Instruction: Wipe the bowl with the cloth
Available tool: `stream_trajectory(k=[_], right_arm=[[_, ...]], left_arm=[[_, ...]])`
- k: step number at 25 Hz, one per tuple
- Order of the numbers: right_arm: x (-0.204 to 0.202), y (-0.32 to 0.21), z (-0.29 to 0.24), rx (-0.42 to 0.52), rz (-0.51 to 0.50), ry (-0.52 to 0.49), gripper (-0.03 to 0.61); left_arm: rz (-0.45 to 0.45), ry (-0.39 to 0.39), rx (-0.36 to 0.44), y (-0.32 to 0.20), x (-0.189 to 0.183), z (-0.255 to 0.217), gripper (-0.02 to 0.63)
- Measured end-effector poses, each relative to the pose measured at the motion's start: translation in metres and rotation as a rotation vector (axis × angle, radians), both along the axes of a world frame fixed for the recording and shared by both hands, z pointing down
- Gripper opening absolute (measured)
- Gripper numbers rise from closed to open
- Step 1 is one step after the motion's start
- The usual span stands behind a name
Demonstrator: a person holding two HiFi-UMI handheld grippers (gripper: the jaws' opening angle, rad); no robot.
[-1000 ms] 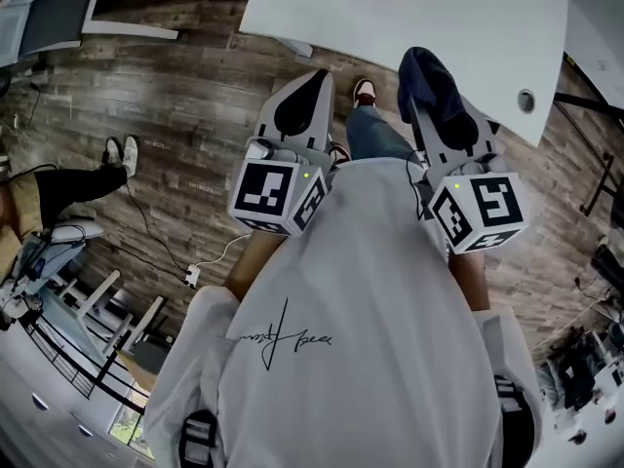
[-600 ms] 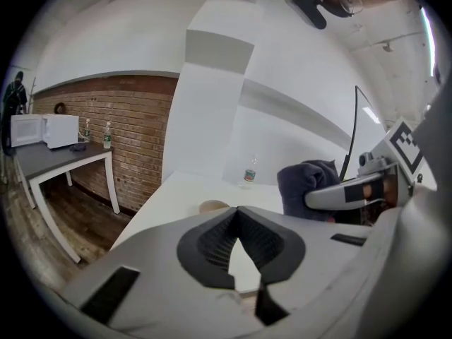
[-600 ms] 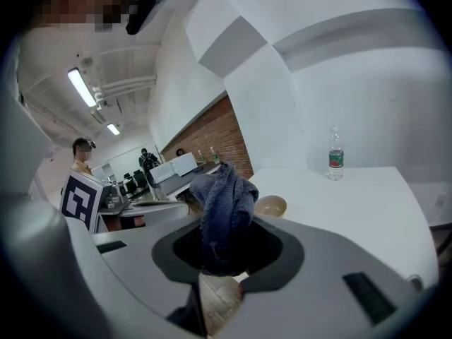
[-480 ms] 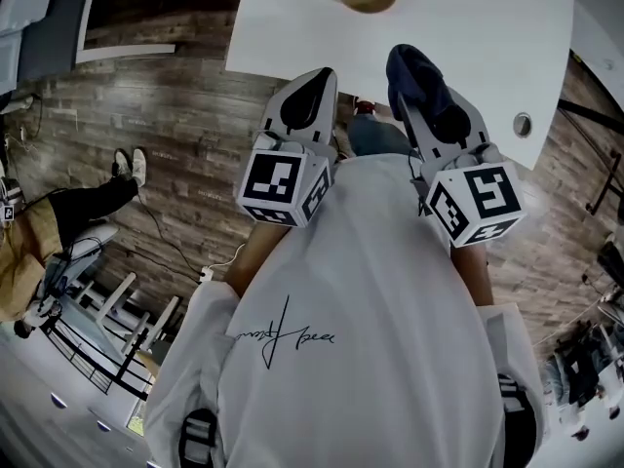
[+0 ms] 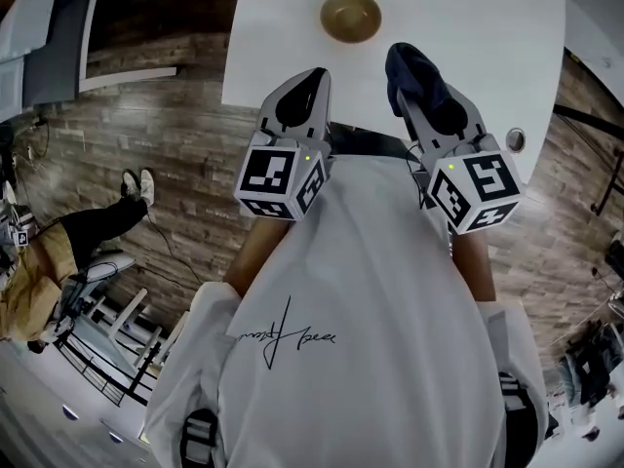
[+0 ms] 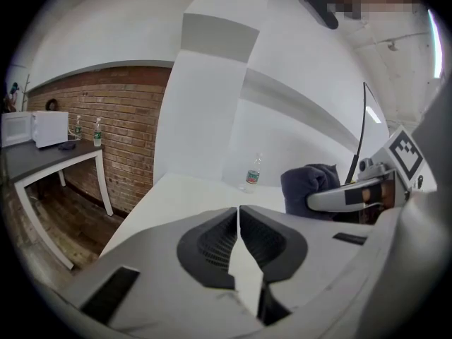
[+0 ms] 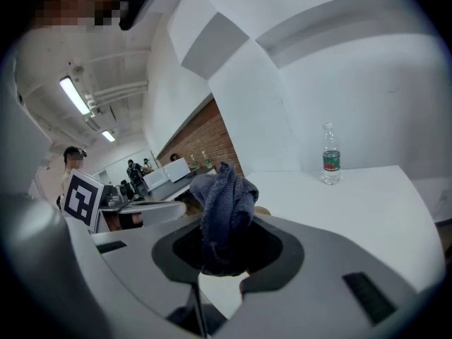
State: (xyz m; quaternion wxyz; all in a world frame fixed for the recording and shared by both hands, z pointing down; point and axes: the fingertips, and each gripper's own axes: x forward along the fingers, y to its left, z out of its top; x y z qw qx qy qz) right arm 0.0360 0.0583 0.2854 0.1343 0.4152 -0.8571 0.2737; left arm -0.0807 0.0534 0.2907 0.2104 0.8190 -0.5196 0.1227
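A brown bowl (image 5: 351,16) stands on the white table (image 5: 478,27), ahead of both grippers and apart from them. My right gripper (image 5: 414,91) is shut on a bunched dark blue cloth (image 5: 413,68), which sticks up from its jaws (image 7: 224,200) over the table's near edge. My left gripper (image 5: 312,76) hangs beside it, short of the bowl. Its jaws have just been opening and show a narrow slit (image 6: 239,210) with nothing between them. The left gripper view also catches the cloth (image 6: 311,186) at its right.
A plastic water bottle (image 6: 253,173) stands far back on the table by the wall (image 7: 330,155). A round cable hole (image 5: 515,139) sits near the table's right front corner. Another person sits at the left on the wooden floor side (image 5: 49,252). A side table with a microwave (image 6: 35,128) stands by the brick wall.
Both grippers have come forward to the table edge. The bowl, cut off at the top edge before, now sits fully in view ahead of them. The cloth stays in the right gripper.
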Motion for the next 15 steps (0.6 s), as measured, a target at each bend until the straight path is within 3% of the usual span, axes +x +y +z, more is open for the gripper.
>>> stream_trajectory(k=[15], right_arm=[[0.002,-0.026,0.020,-0.049,-0.019,0.070,0.091]], left_arm=[[0.011,-0.044,-0.008,-0.053,-0.026,0.019,0.023]])
